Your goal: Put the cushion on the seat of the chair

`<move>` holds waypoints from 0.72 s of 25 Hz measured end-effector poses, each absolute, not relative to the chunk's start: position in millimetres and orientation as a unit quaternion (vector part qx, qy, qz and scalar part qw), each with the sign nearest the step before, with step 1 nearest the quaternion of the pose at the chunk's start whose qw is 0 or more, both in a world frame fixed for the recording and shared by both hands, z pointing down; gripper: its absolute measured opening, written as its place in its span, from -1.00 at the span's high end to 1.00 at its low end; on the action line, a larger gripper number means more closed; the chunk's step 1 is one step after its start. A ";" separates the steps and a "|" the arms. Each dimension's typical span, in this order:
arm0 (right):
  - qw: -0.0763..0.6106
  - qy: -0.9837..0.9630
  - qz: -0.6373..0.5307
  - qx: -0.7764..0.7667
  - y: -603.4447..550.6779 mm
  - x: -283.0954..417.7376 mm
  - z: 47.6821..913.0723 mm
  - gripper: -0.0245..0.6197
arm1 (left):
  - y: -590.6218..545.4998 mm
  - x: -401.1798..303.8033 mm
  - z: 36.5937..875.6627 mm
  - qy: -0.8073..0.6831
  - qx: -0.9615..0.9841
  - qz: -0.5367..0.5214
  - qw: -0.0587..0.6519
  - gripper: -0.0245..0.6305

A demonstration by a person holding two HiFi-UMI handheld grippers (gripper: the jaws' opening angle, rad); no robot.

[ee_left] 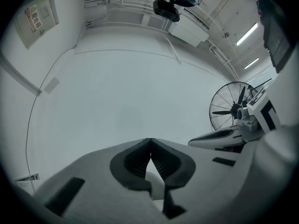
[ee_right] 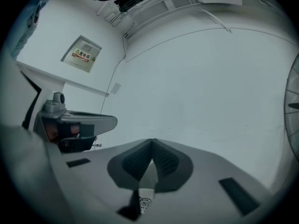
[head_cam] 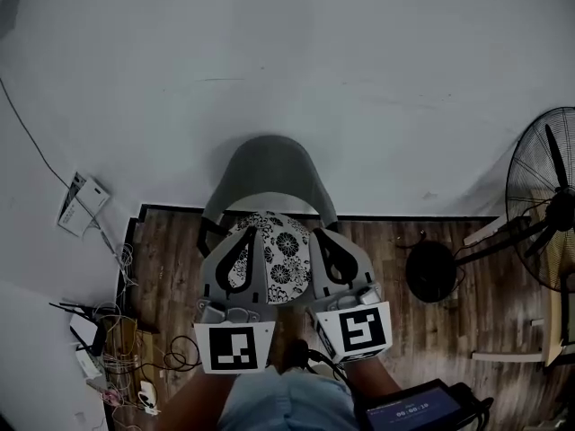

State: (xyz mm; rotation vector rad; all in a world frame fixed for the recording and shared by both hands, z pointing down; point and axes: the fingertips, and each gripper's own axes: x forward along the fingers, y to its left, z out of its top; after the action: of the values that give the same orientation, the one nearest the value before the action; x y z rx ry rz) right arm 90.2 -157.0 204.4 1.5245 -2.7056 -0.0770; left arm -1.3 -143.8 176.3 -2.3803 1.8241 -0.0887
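A cushion (head_cam: 280, 251) with a black-and-white flower print lies on the seat of the grey chair (head_cam: 269, 171), which stands against the white wall. In the head view both grippers hover above the seat, pointing at the wall. My left gripper (head_cam: 245, 233) is over the cushion's left side and my right gripper (head_cam: 321, 235) over its right edge. In the left gripper view the jaw tips (ee_left: 150, 143) meet with nothing between them. In the right gripper view the tips (ee_right: 152, 143) also meet, empty, and a scrap of the cushion (ee_right: 145, 203) shows below them.
A standing fan (head_cam: 548, 196) and a black round base (head_cam: 431, 272) are on the wooden floor to the right. Cables and small boxes (head_cam: 117, 348) clutter the floor at the left. A dark device with a screen (head_cam: 418, 411) sits at the person's waist.
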 end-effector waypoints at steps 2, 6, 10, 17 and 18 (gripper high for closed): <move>0.013 -0.870 -0.030 0.493 -157.9 87.7 203.2 0.91 | -145.3 -3.9 176.1 0.607 -0.791 -0.022 0.067 0.90; 0.013 -0.868 -0.030 0.496 -160.7 84.5 205.3 0.91 | -147.9 -5.6 177.7 0.604 -0.794 -0.023 0.066 0.90; 0.013 -0.867 -0.031 0.497 -163.7 81.1 205.8 0.91 | -152.1 -9.9 180.8 0.606 -0.793 -0.021 0.056 0.90; 0.014 -0.866 -0.035 0.499 -166.6 76.0 205.0 0.91 | -156.6 -13.9 180.7 0.603 -0.796 -0.019 0.058 0.90; 0.015 -0.865 -0.035 0.500 -167.0 75.0 205.5 0.91 | -157.1 -14.9 180.8 0.602 -0.796 -0.019 0.058 0.90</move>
State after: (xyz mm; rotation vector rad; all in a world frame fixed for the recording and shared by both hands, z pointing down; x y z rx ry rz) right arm 75.0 -167.0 205.5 1.5550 -2.6931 -0.1099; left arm -14.9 -157.1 180.8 -2.4121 1.8248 -0.0582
